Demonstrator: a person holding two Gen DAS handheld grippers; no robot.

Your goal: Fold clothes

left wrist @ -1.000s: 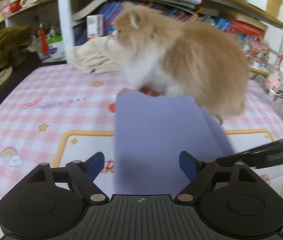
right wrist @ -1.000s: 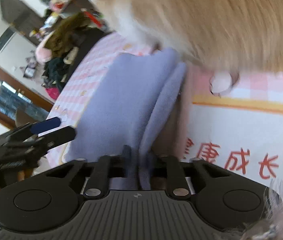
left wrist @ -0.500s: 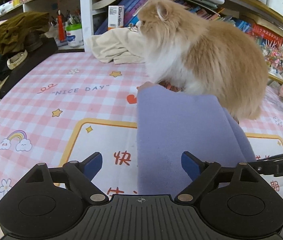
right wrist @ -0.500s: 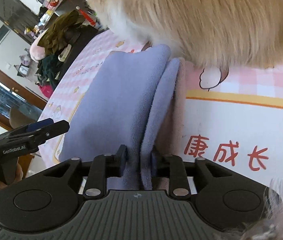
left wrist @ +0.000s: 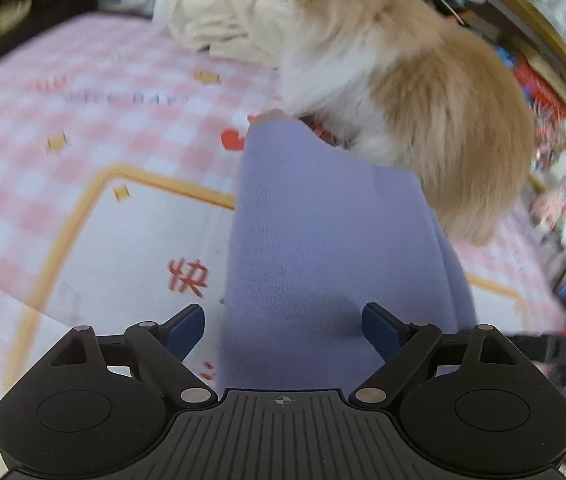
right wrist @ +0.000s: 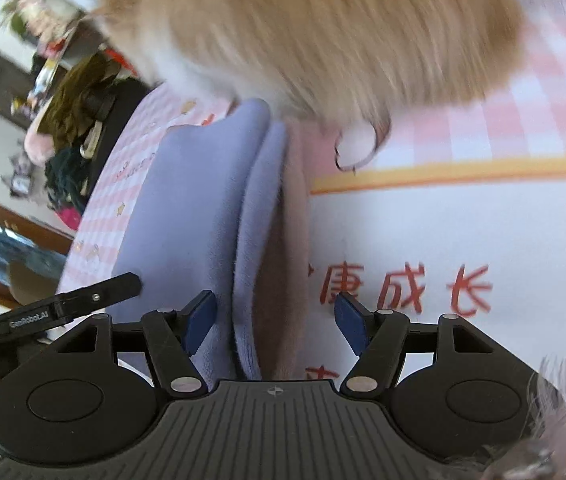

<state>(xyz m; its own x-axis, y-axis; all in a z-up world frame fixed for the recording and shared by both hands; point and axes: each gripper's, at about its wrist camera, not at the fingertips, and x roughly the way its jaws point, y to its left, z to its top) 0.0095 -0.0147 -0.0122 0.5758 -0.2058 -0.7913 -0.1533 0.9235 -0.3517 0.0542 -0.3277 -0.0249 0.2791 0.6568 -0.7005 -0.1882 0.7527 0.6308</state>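
A folded lilac garment [left wrist: 323, 248] lies on the pink checked tablecloth [left wrist: 95, 128]; in the right wrist view its stacked folded edges [right wrist: 211, 216] run away from me. My left gripper [left wrist: 283, 330] is open above the garment's near end, its blue pads apart and holding nothing. My right gripper [right wrist: 275, 324] is open, its pads either side of the garment's folded edge without pinching it. The left gripper's finger [right wrist: 83, 300] shows at the left of the right wrist view. The garment's far end is hidden under the cat.
A fluffy cream and ginger cat [left wrist: 411, 80] sits on the garment's far end; it also fills the top of the right wrist view [right wrist: 303, 28]. A cream cloth [left wrist: 227, 28] lies at the back. Shelves with books stand behind. Dark clothes [right wrist: 79, 112] are piled at the left.
My right gripper has opened and let go of the garment's folded edge. My left gripper stayed open and shifted a little over the garment. The cat stays on the far end.
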